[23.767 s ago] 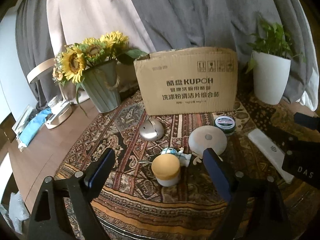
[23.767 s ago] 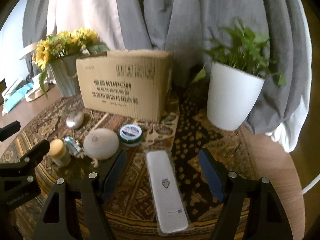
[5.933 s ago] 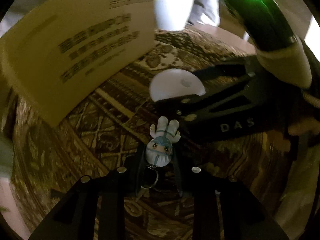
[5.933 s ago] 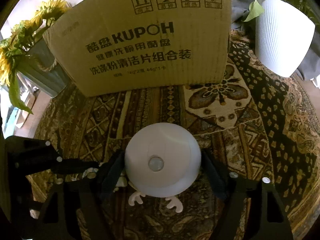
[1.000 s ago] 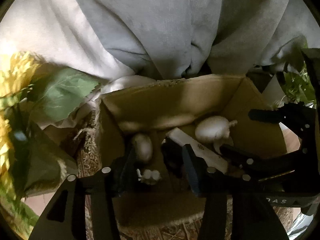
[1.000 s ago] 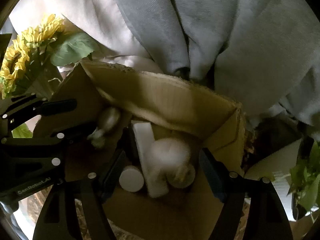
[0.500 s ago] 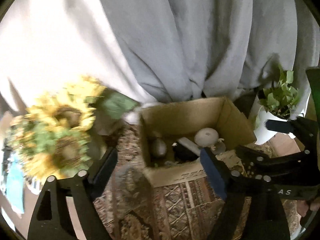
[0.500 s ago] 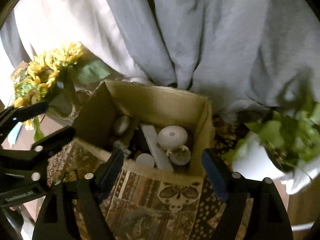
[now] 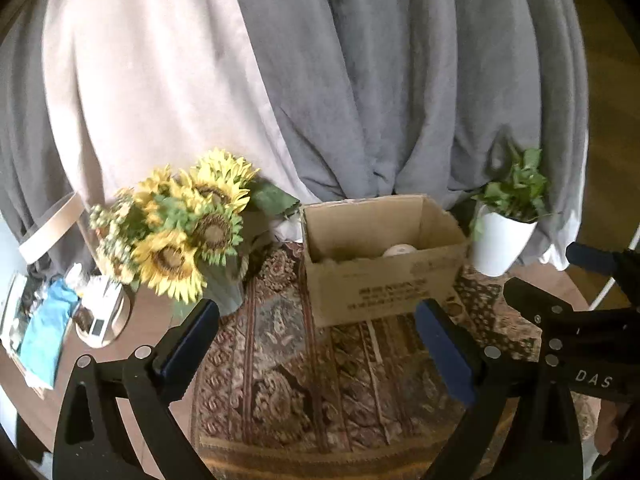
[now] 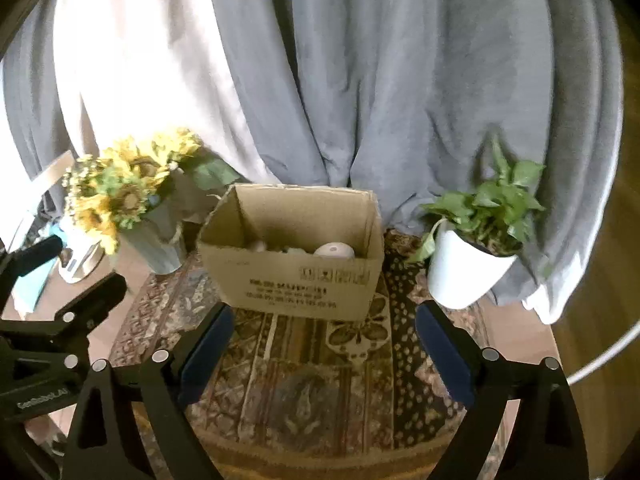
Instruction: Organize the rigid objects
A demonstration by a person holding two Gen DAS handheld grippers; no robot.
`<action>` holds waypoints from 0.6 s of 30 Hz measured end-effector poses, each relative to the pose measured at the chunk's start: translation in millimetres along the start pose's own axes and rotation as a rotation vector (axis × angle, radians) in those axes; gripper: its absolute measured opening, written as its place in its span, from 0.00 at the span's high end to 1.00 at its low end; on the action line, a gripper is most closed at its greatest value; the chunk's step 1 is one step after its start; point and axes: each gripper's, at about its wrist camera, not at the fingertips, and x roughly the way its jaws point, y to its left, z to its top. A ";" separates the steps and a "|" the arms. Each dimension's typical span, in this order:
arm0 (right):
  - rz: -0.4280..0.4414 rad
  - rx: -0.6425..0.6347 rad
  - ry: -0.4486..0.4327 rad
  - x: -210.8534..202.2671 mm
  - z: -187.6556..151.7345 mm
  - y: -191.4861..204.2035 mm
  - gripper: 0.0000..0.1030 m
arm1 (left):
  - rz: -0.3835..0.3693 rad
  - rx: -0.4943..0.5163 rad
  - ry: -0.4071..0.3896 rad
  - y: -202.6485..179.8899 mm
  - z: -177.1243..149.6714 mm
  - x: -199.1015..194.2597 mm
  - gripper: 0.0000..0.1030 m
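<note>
Both tongs hang back from the cardboard box (image 10: 294, 258), each spread wide with nothing between the pads: the left tongs (image 9: 316, 350) and the right tongs (image 10: 324, 354) have just been opening further, and only patterned cloth (image 10: 320, 380) shows in their gaps. The box stands at about twelve o'clock from each, open side up on the cloth-covered counter. Over its near wall a white domed object (image 10: 334, 250) shows at roughly two o'clock inside, with paler rounded shapes (image 10: 258, 246) toward ten o'clock; what else lies within is hidden by the wall. No loose item remains on the visible cloth, so the sorting looks essentially finished. The sunflower vase (image 10: 154, 246) sits at the box's nine o'clock and the potted plant (image 10: 470, 266) at three, both clear of it.
</note>
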 end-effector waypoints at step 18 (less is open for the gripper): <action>0.006 0.007 -0.244 -165.2 -101.3 -3.0 0.02 | 0.086 -0.061 -0.184 -28.9 -98.9 -175.6 0.00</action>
